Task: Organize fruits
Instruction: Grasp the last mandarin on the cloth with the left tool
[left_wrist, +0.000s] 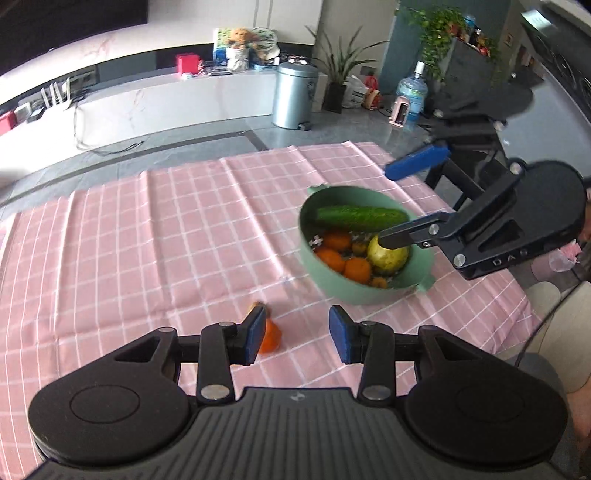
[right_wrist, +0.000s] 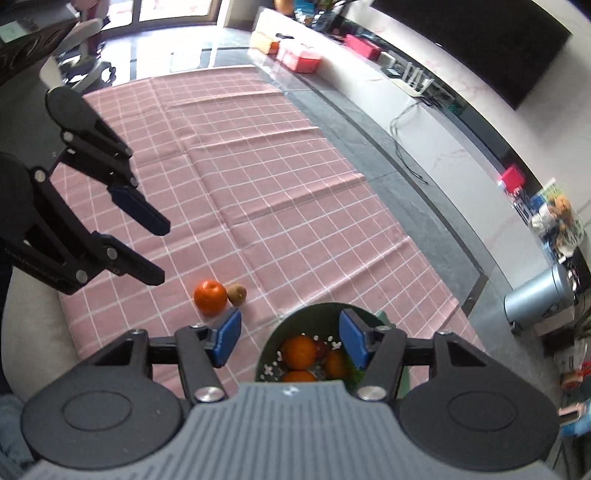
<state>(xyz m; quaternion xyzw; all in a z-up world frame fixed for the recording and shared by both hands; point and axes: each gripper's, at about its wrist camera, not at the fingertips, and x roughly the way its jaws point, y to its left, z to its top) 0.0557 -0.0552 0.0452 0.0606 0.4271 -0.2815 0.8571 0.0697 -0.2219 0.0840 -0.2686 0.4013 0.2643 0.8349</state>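
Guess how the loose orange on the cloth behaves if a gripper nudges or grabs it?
The orange is round and lies on flat checked cloth, so a sideways nudge probably rolls it, perhaps into the small brown fruit beside it. Its skin looks smooth and glossy, so it may slip in an off-centre pinch. It looks firm enough for a grip.

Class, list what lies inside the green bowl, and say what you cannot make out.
Inside the green bowl: a cucumber, several oranges and a yellow-green fruit. The right tongs cover part of that fruit; whatever lies beneath the pile is hidden.
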